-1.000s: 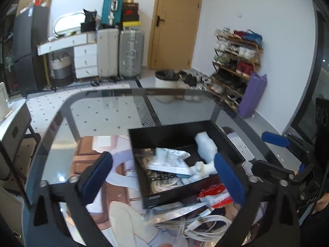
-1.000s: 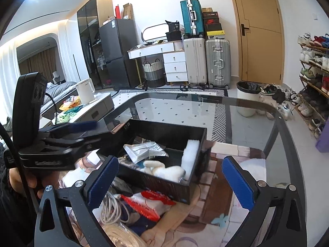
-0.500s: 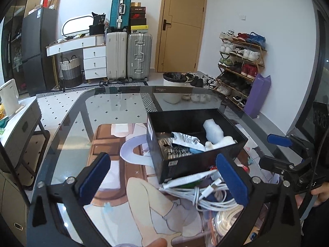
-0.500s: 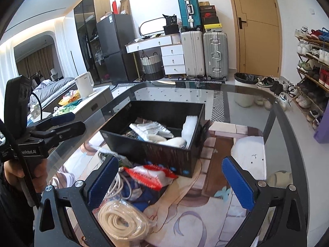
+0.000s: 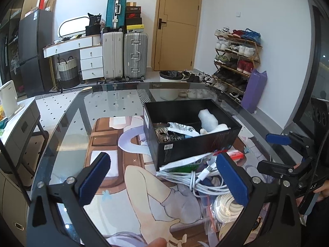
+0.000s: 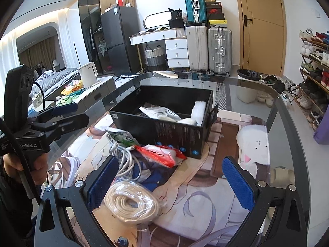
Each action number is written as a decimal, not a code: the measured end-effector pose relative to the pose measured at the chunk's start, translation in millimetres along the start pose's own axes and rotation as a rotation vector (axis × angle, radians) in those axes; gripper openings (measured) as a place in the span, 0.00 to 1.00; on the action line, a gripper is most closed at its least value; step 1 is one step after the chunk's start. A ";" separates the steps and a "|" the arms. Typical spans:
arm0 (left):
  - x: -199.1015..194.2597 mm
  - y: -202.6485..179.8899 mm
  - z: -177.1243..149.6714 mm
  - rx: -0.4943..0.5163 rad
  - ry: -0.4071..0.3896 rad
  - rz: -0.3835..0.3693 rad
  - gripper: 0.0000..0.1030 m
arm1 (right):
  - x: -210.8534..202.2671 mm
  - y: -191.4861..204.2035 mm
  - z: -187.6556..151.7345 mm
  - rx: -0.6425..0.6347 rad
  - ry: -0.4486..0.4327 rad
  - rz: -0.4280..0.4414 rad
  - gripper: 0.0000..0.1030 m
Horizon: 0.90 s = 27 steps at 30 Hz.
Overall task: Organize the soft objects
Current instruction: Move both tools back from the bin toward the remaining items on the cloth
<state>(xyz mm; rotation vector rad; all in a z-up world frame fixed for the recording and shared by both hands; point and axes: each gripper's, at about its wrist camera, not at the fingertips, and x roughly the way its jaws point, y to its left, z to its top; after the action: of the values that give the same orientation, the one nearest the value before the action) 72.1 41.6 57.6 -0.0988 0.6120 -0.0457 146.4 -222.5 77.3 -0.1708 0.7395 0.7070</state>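
A black box (image 5: 197, 150) (image 6: 164, 131) stands on the glass table and holds white soft items (image 5: 207, 121) and a white printed bag (image 5: 181, 128). In front of it lie a green-white pouch (image 6: 123, 138), a red-white packet (image 6: 162, 154), a white cable bundle (image 5: 197, 179) (image 6: 125, 160), a dark blue cloth (image 6: 156, 177) and a coiled white rope in a clear bag (image 6: 131, 201) (image 5: 228, 205). My left gripper (image 5: 162, 181) is open and empty, held back from the box. My right gripper (image 6: 170, 181) is open and empty above the pile.
The table top (image 5: 98, 107) is glass over a printed mat (image 6: 226, 205). A white side table with a kettle (image 6: 88, 78) stands to the left. Suitcases (image 5: 125, 55), a door and a shoe rack (image 5: 236, 57) stand behind.
Both grippers have pulled back and up from the box. The pile in front of the box has come into fuller view. Both stay open and empty.
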 end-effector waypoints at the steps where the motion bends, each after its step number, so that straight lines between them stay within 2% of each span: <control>1: -0.3 0.5 -1.5 0.001 0.000 -0.001 1.00 | 0.1 0.4 -0.4 -0.001 0.006 0.001 0.99; 7: -4.7 -0.3 -3.9 -0.002 -0.011 -0.009 1.00 | 1.8 1.3 -3.5 0.011 0.052 -0.031 0.99; 12: -9.4 -2.5 -4.4 0.010 -0.030 -0.012 1.00 | -2.3 5.1 -9.4 -0.005 0.035 -0.024 0.99; 16: -9.1 -4.7 -7.2 0.021 -0.017 -0.011 1.00 | 1.9 4.4 -14.8 0.015 0.065 0.015 0.99; 23: -1.8 -7.2 -12.1 0.035 0.013 -0.007 1.00 | 11.1 20.0 -22.8 -0.059 0.113 0.032 0.99; 27: -2.1 -7.3 -13.6 0.041 -0.003 -0.027 1.00 | 17.9 27.3 -28.2 -0.085 0.142 0.050 0.99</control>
<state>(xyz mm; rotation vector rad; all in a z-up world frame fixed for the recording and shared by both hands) 62.4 33.5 48.5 -0.0678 0.6063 -0.0842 122.4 -203.1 47.2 -0.2833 0.8524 0.7798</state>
